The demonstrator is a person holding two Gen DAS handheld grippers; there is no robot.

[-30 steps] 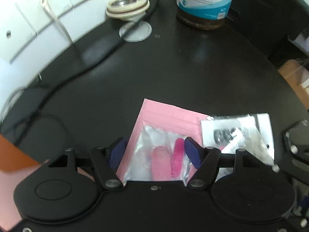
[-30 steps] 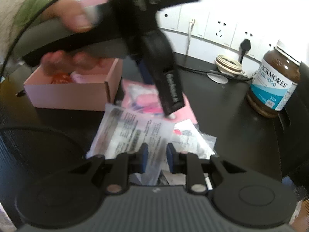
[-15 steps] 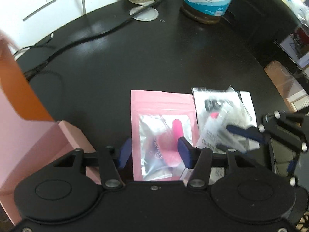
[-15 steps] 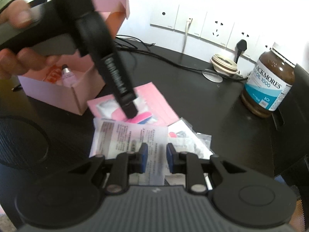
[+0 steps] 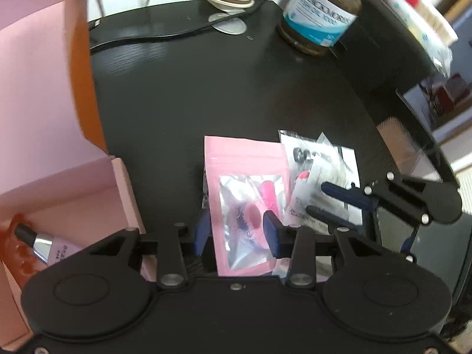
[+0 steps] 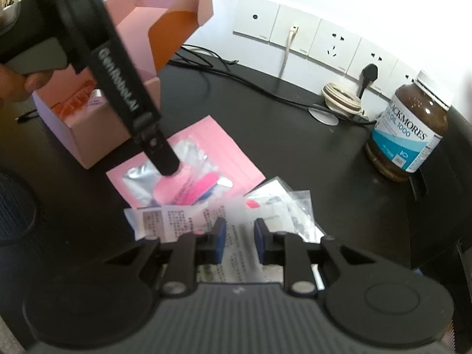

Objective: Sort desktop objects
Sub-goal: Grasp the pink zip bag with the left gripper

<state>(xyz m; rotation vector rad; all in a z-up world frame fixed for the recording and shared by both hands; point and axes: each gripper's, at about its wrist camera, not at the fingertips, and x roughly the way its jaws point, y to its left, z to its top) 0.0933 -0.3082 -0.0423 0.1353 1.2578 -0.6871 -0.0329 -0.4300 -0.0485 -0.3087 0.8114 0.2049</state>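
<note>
A: Two grippers over the black table (image 5: 236,88). The left gripper (image 5: 236,230) has its jaws apart, straddling the pink pouch (image 5: 247,194), which lies flat just right of the open pink box (image 6: 88,135).

B: And the right gripper (image 6: 237,237)?

A: Jaws apart too, above the clear packets (image 6: 277,203), right of the pouch. A fish-oil bottle (image 6: 410,135) stands far right.

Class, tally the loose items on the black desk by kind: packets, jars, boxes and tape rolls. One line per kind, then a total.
Packets: 2, the pink packet and the clear packet; the clear pile may hold more
Jars: 1, the fish oil jar
Boxes: 1, the pink box
Tape rolls: 1, the tape roll
Total: 5
</note>
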